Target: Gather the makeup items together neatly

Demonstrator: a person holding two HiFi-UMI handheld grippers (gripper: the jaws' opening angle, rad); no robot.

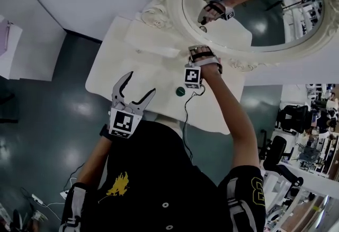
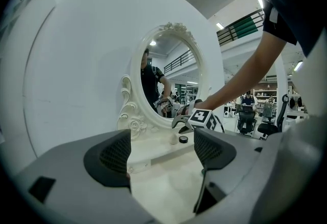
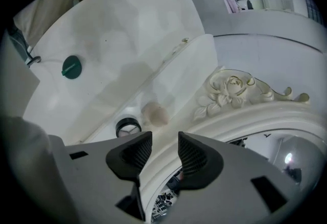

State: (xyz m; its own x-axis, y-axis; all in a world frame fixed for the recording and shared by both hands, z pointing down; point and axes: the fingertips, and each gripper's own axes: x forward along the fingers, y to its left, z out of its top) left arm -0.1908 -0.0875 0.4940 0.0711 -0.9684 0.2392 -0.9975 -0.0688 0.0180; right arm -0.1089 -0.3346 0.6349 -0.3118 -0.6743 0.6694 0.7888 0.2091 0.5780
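Observation:
On the white vanity table (image 1: 122, 74) lies a small green round compact (image 1: 180, 91), also in the right gripper view (image 3: 71, 67). On the raised shelf under the mirror sit a beige makeup sponge (image 3: 155, 113) and a small dark round jar (image 3: 127, 127). Both also appear in the left gripper view, the sponge (image 2: 173, 139) beside the jar (image 2: 183, 139). My right gripper (image 1: 201, 52) hovers over the shelf at the mirror frame, jaws a little apart and empty (image 3: 164, 141). My left gripper (image 1: 139, 84) stands wide open over the table's front, empty (image 2: 162, 154).
An oval mirror (image 1: 254, 3) in a carved white frame (image 3: 230, 90) rises behind the shelf and reflects the right gripper. A curved white wall (image 2: 76, 64) stands to the left. Dark floor (image 1: 47, 114) surrounds the table; office chairs (image 1: 291, 117) and clutter are at the right.

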